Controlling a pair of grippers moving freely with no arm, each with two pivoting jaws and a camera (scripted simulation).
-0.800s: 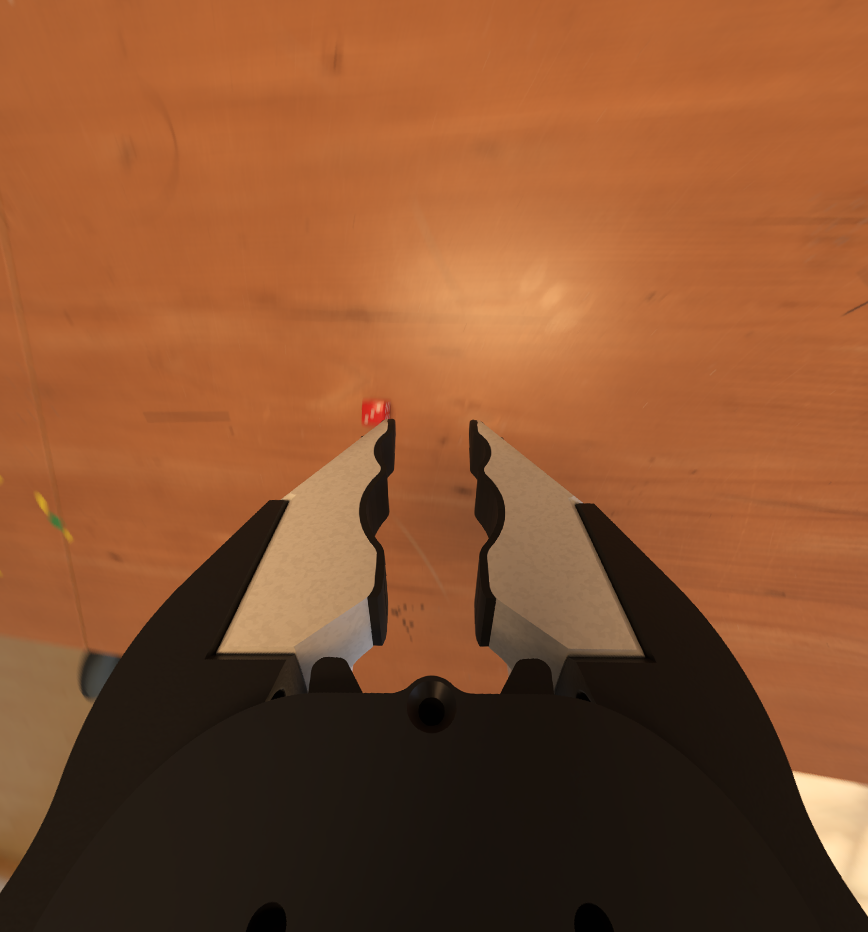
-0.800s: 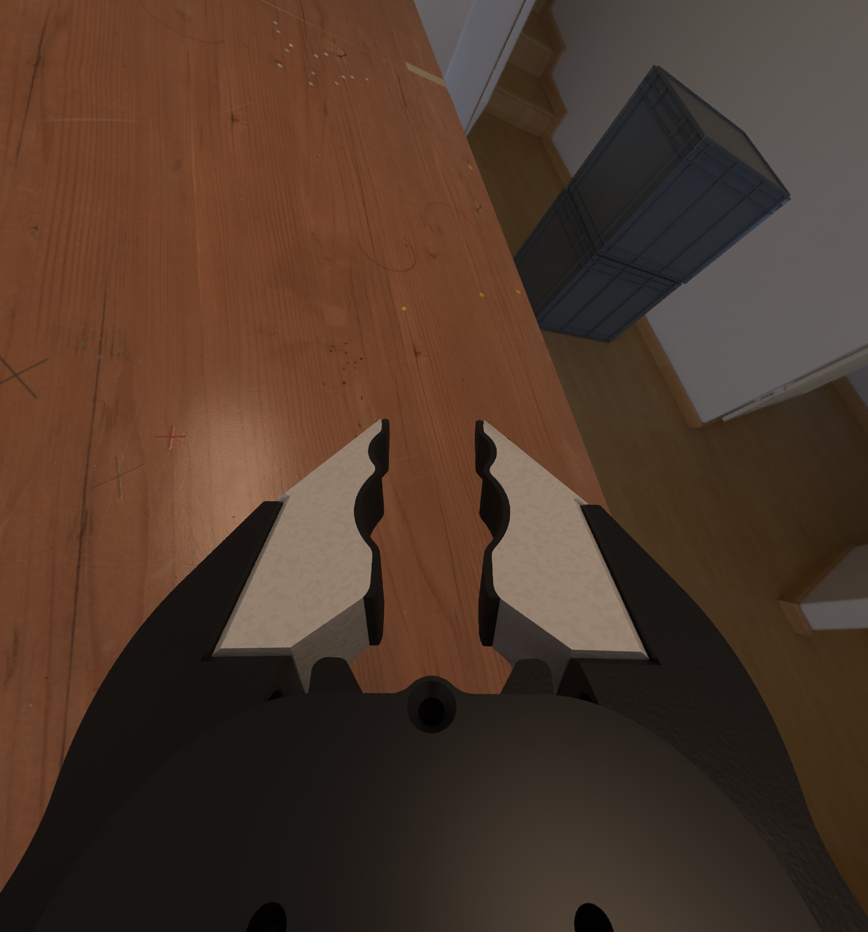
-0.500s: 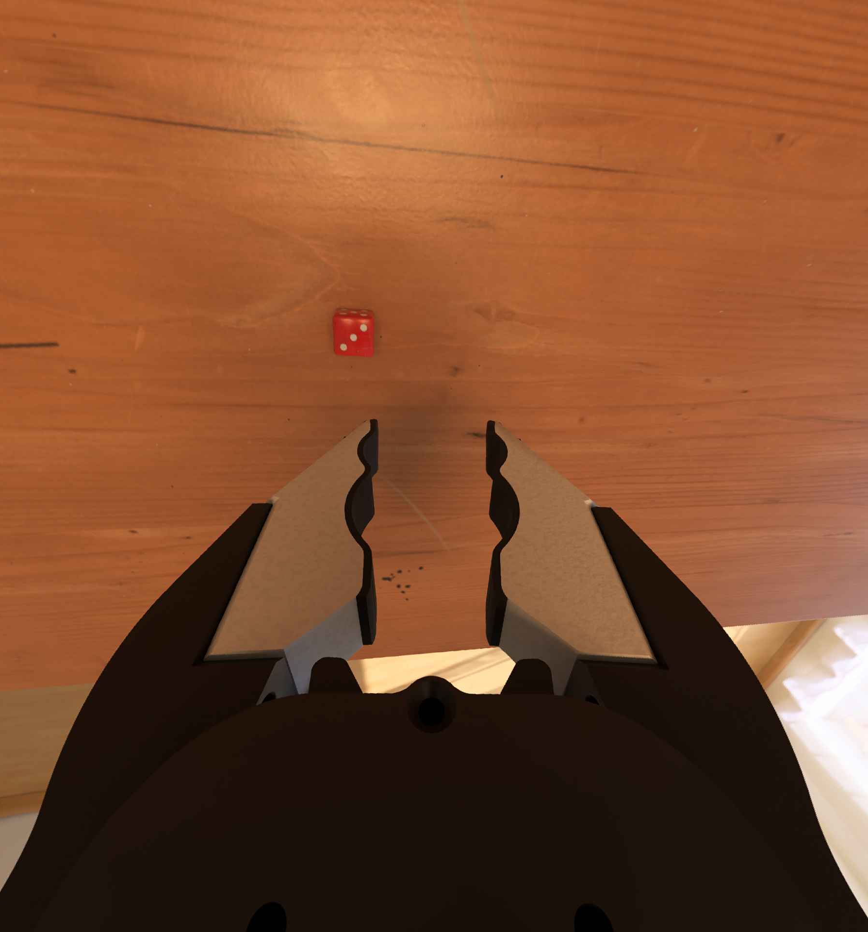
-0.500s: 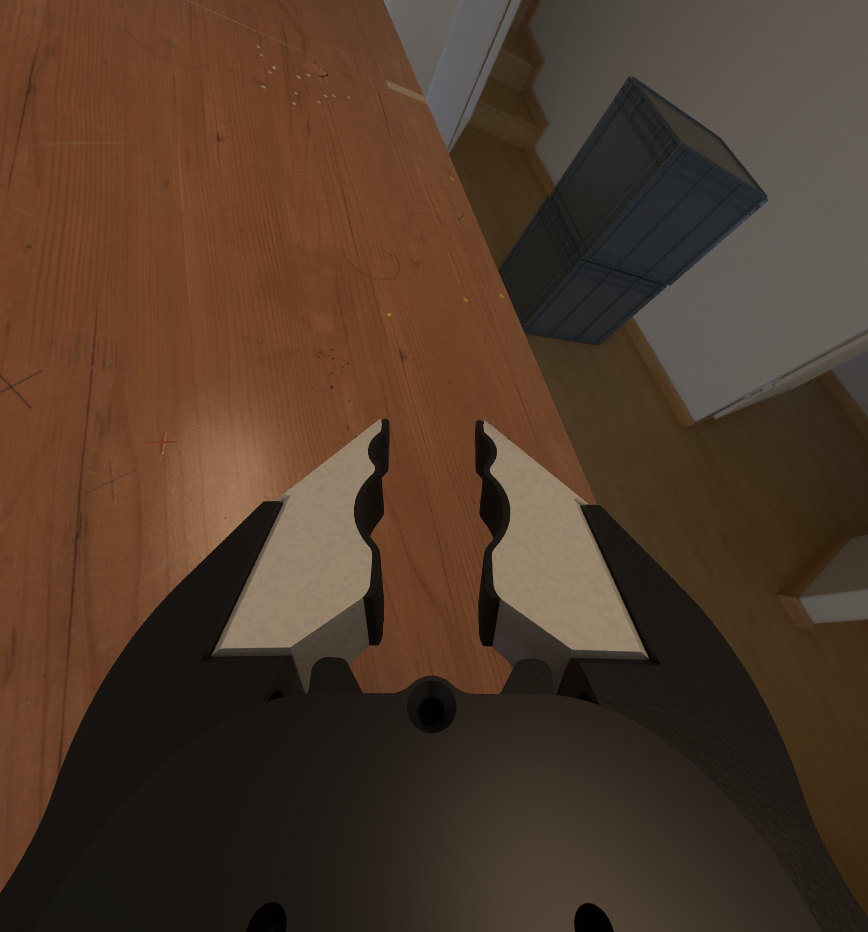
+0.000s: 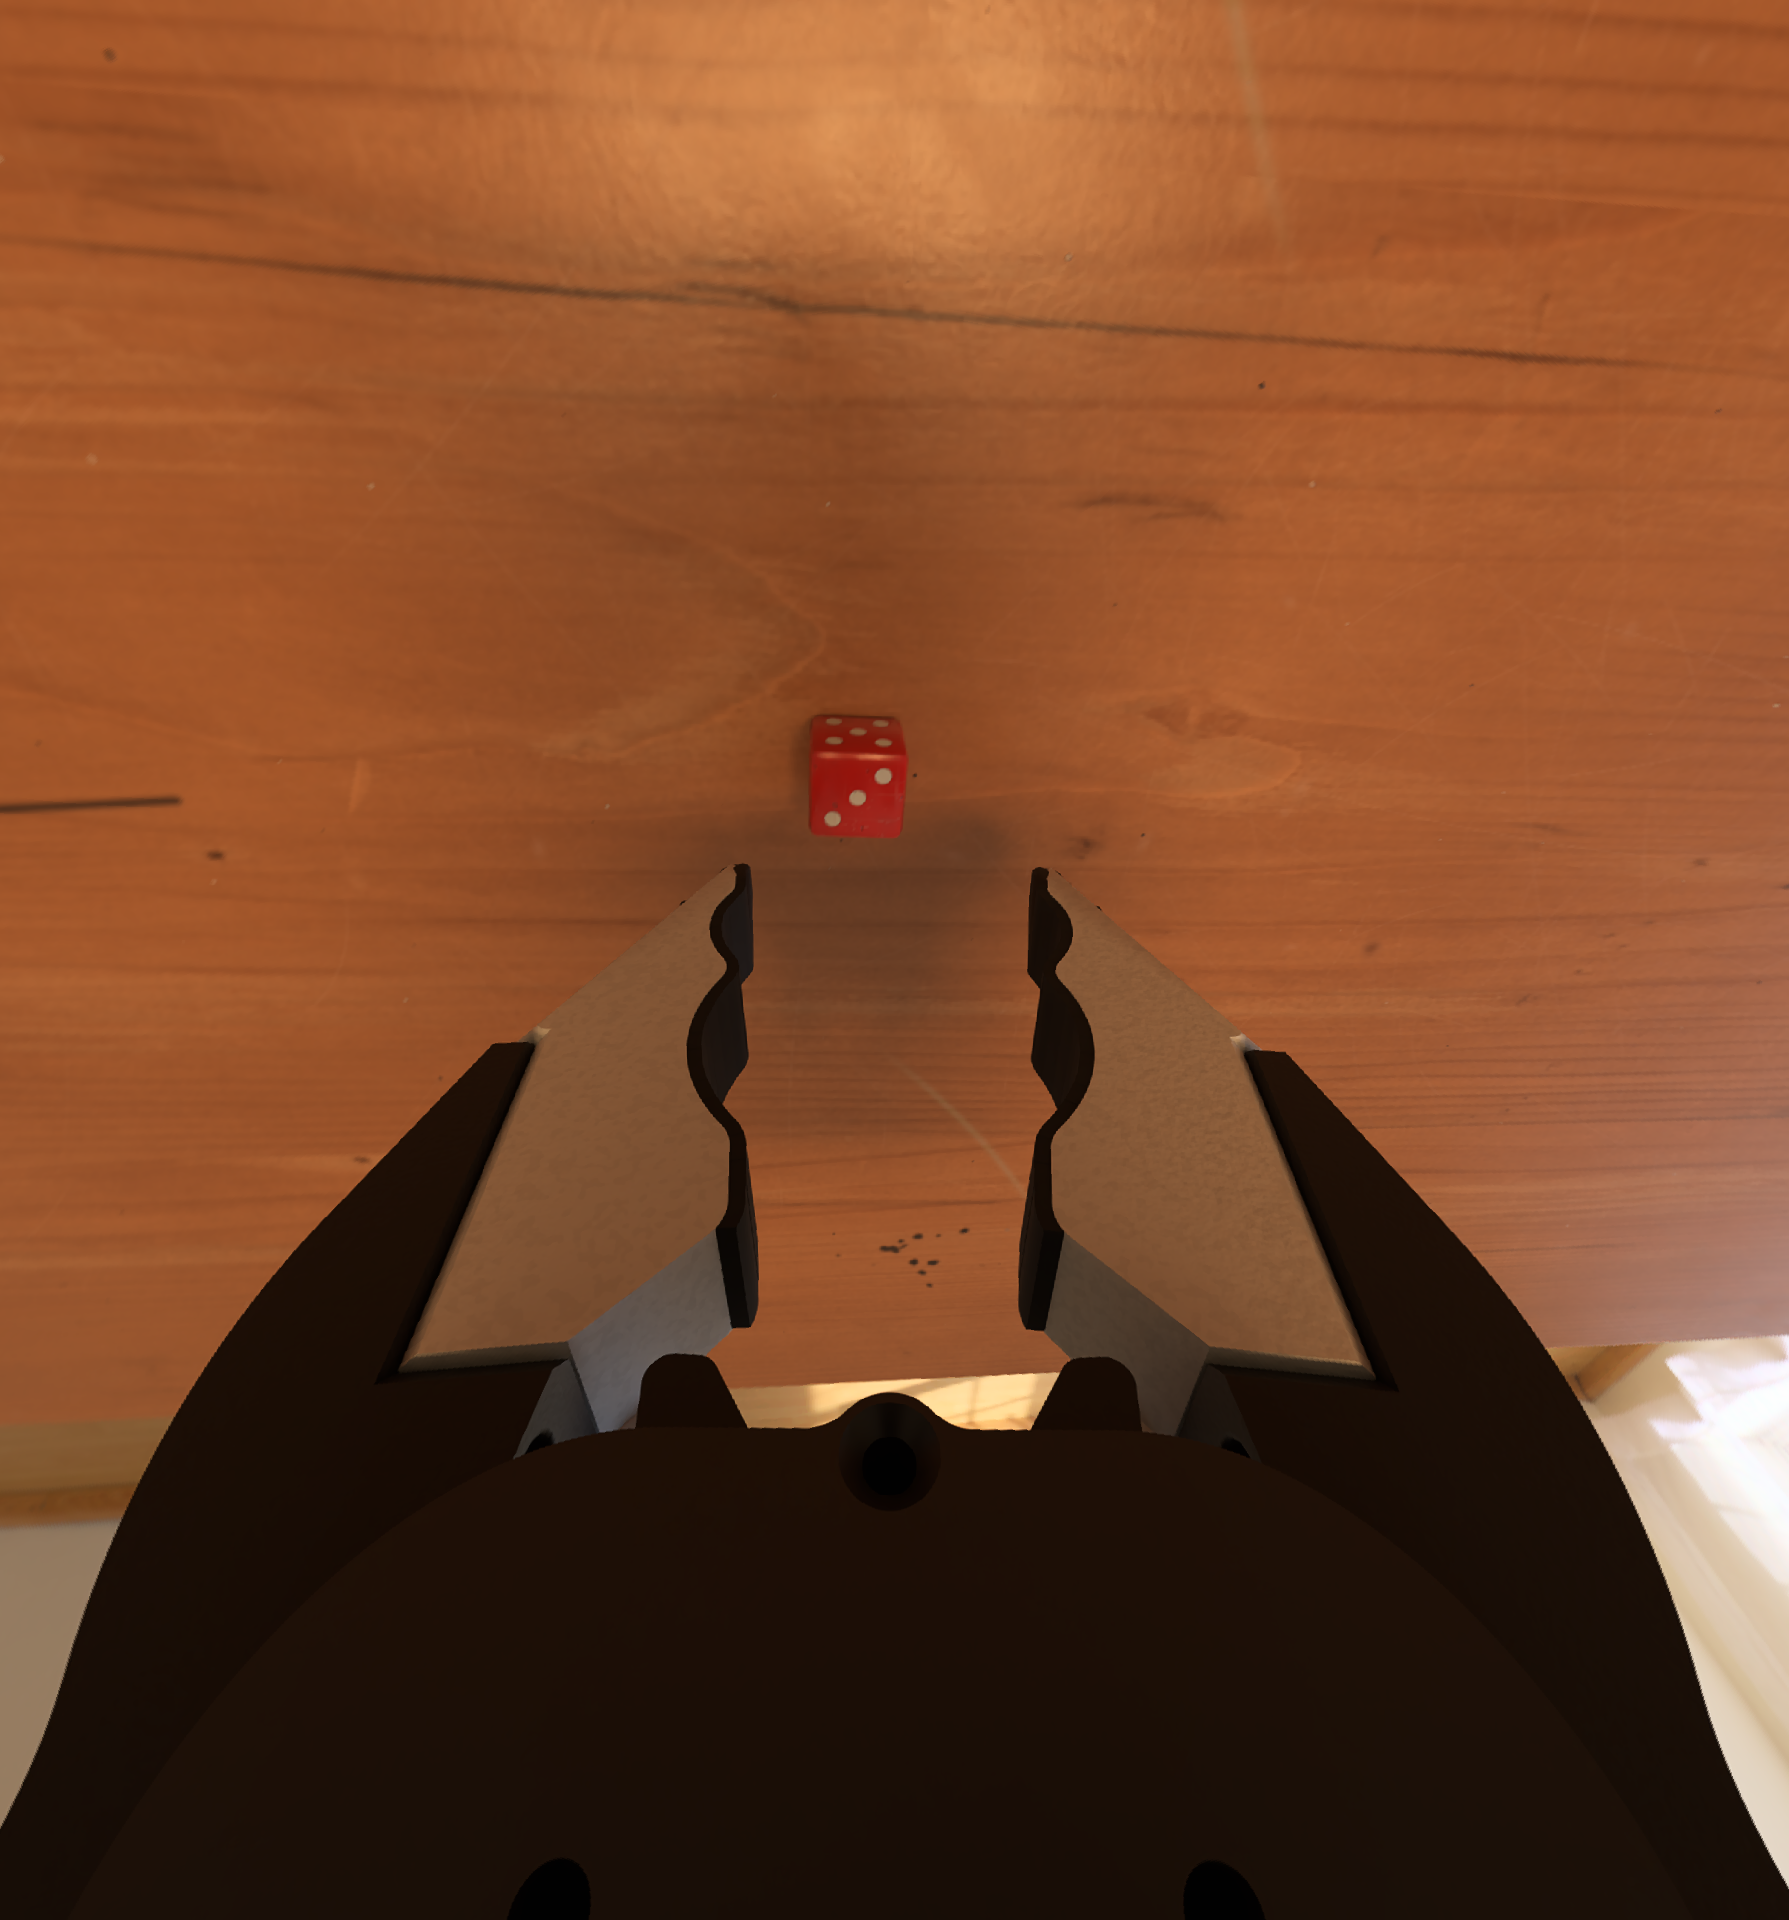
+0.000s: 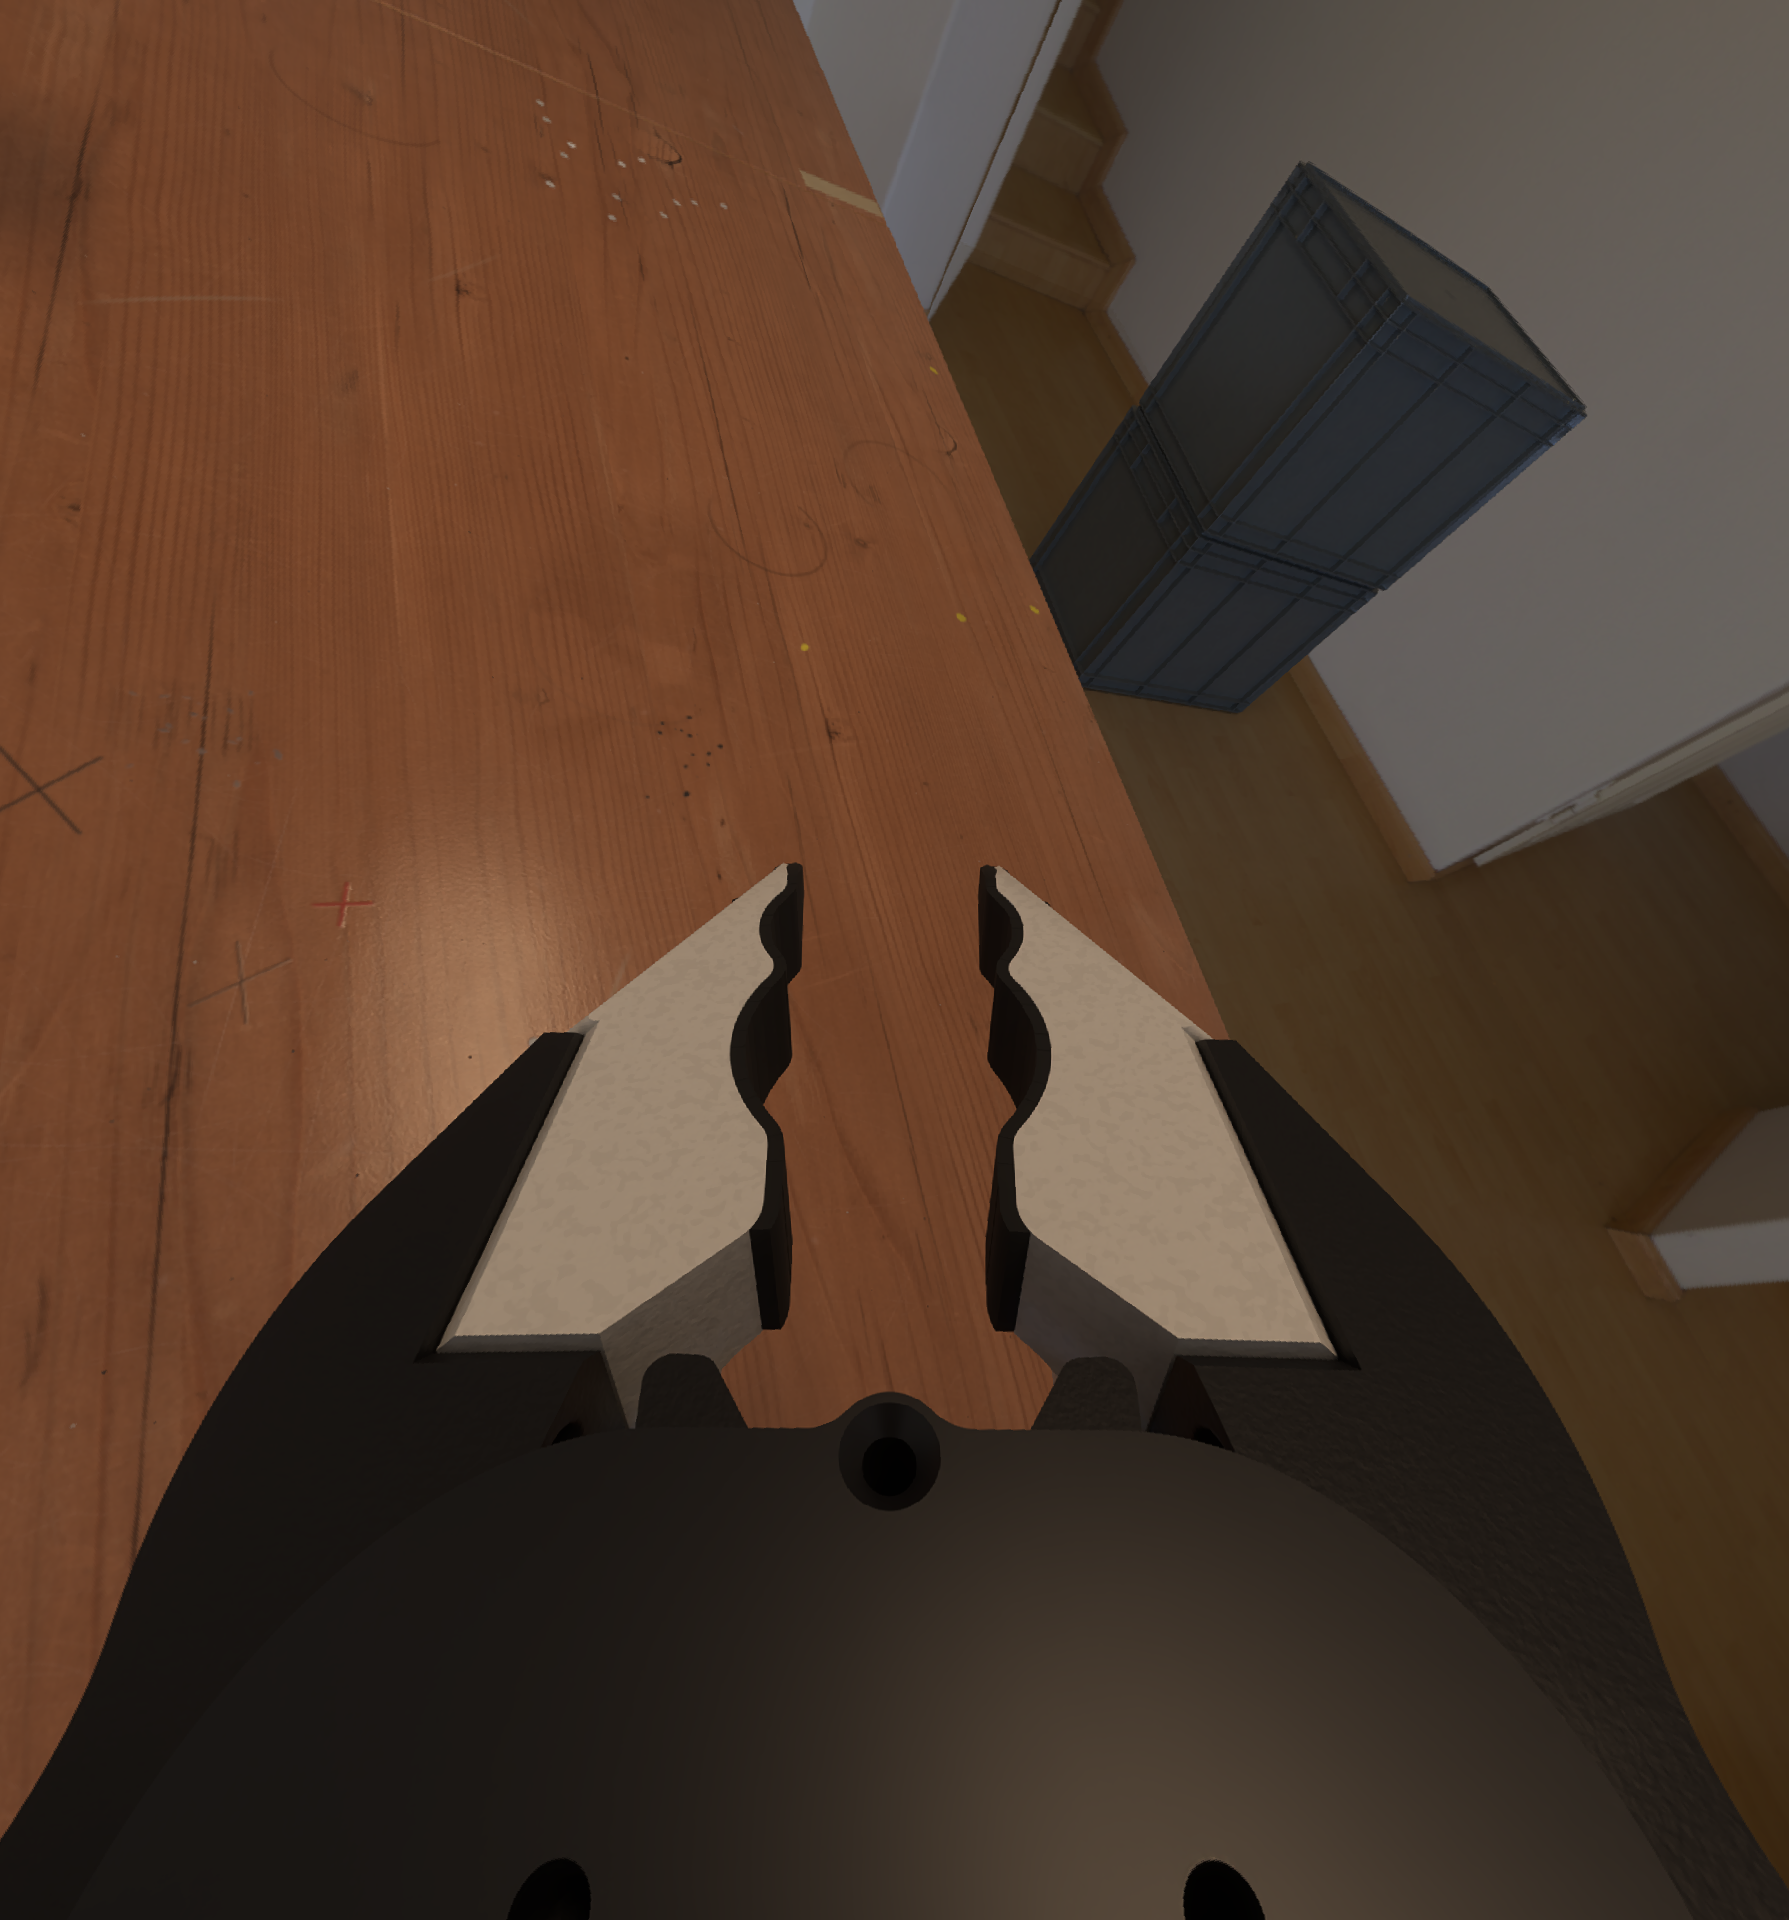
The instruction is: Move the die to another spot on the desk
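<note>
While the red die (image 5: pixel 857 775) sits alone on the wooden table (image 5: pixel 1389 623), the left gripper (image 5: pixel 890 878) hangs just short of it, jaws spread wide with nothing between them. From the die, the two fingertips lie a little nearer the table's close edge, one to each side, and neither touches it. White pips show on the die's top and near face. A faint shadow darkens the wood just beside the die, toward the gripper. A cluster of small black specks marks the table farther back from the die, between the fingers.

Over in the right wrist view, the right gripper (image 6: pixel 888 878) hovers above the table (image 6: pixel 402 520) near its side edge, jaws parted more narrowly and empty. The die does not show there. Beyond that edge, stacked dark blue crates (image 6: pixel 1305 457) stand on the floor (image 6: pixel 1492 1039) by a pale wall.
</note>
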